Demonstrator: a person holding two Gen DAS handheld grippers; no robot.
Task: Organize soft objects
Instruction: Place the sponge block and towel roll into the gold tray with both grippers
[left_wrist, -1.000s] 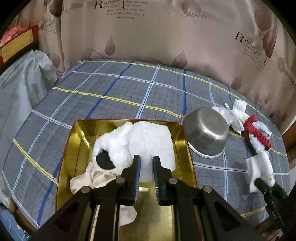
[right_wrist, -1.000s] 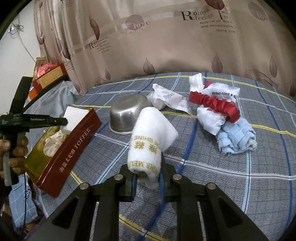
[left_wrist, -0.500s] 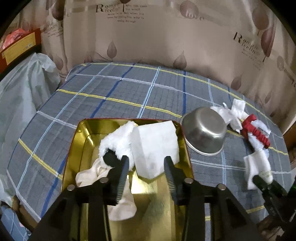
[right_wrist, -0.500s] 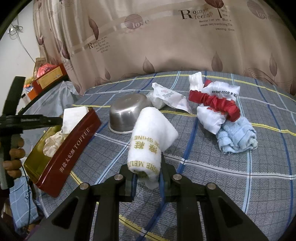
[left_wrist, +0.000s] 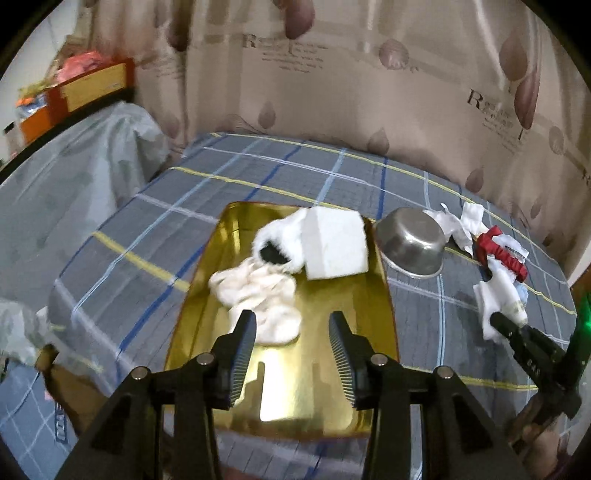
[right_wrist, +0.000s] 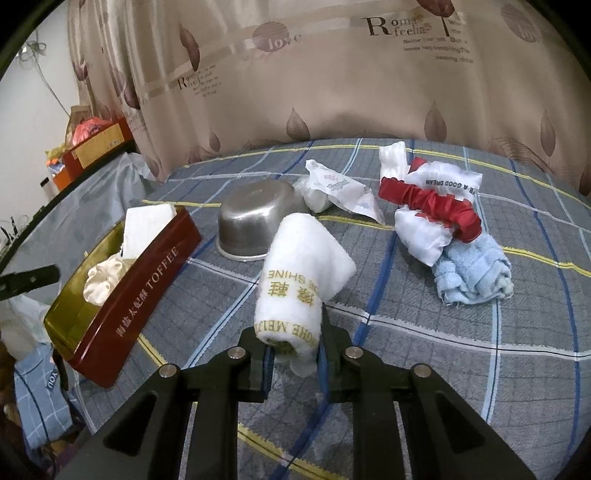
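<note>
We see a rolled white towel with gold lettering (right_wrist: 301, 273) pinched at its near end between the jaws of the right gripper (right_wrist: 295, 354), which is clamped on it; the rest of the roll leans away from us over the grey plaid cloth covering the bench (right_wrist: 461, 350). Just beyond it stands an upturned steel bowl (right_wrist: 255, 218), and behind that a crumpled white printed wrapper (right_wrist: 340, 188). To the right lie a white cloth bound with a red ruffled band (right_wrist: 432, 210) and, touching it, a bunched light blue towel (right_wrist: 472, 273).

Left of the towel sits a red toffee tin with a gold inside (right_wrist: 136, 295). In the left wrist view, it holds a square white folded cloth (left_wrist: 332, 243) leaning at its far end, a white fluffy piece with a black patch (left_wrist: 275, 240) beside it, and a crumpled cream cloth (left_wrist: 258, 299) nearer us. The left gripper (left_wrist: 291, 347) hovers above the tin's near half, jaws apart and gripping nothing, the cream cloth lying just ahead of its fingertips
</note>
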